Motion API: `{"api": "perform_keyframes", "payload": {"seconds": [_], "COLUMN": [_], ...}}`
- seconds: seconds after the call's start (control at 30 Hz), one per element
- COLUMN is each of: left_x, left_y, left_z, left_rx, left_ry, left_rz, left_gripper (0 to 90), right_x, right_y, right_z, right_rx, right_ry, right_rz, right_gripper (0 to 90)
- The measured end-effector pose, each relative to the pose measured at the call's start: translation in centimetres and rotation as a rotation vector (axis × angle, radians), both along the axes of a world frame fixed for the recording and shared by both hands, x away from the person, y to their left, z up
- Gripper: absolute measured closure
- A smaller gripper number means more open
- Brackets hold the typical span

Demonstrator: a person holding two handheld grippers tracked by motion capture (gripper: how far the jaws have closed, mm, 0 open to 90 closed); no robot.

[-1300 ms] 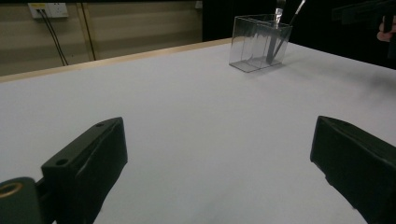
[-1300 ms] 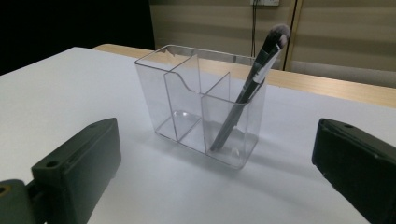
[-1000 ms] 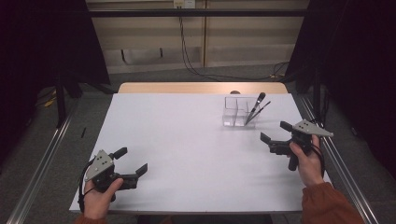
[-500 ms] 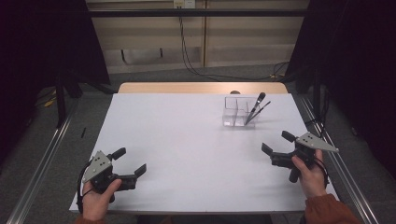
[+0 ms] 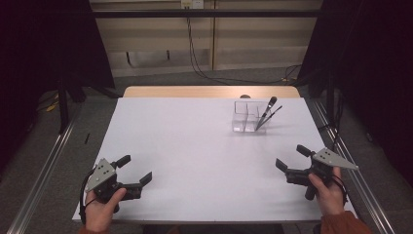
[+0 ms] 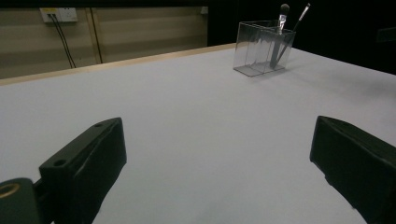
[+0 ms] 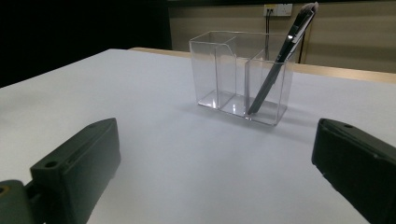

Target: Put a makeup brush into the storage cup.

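Both my tongs sit low at the near edge of the white table (image 5: 195,136), and each is spread wide with nothing between its jaws: the left gripper (image 5: 135,171) at the near left corner, the right gripper (image 5: 291,159) at the near right. The clear plastic three-compartment organizer (image 5: 249,117) stands ahead of the right gripper, well apart from it. Two dark-handled makeup brushes (image 7: 279,65) already lean in its end compartment. I judge the loading done; nothing loose is left to pick.
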State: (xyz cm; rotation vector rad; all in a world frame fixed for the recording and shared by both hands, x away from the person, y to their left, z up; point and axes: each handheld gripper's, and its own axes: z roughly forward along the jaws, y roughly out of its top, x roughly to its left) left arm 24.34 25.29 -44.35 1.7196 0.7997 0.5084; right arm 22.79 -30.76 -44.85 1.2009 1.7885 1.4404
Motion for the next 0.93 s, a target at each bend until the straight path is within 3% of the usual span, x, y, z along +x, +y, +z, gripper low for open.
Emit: {"api": "perform_keyframes", "payload": {"seconds": [0.23, 0.3, 0.43, 0.6, 0.93], "left_x": [-0.2, -0.3, -0.3, -0.1, 0.2], "left_y": [-0.1, -0.1, -0.1, -0.1, -0.5], "left_z": [-0.1, -0.2, -0.1, -0.2, -0.3], "left_rx": [0.002, 0.004, 0.001, -0.018, 0.005], "left_ry": [0.011, 0.02, 0.011, 0.025, 0.04], "left_rz": [0.01, 0.008, 0.008, 0.011, 0.007], "left_gripper": [3.7, 3.7, 3.6, 3.5, 3.5], "right_x": [-0.9, -1.1, -1.4, -1.3, -1.3], "right_y": [-0.2, -0.2, -0.2, -0.1, 0.1], "right_z": [-0.2, -0.2, -0.6, -0.6, -0.8], "right_rx": [0.001, -0.021, -0.027, -0.035, -0.052], "right_ry": [0.0, -0.007, 0.004, 0.004, 0.004], "right_rz": [-0.001, -0.005, -0.001, 0.009, 0.026], "right_gripper": [0.7, 0.8, 0.5, 0.4, 0.5]}}
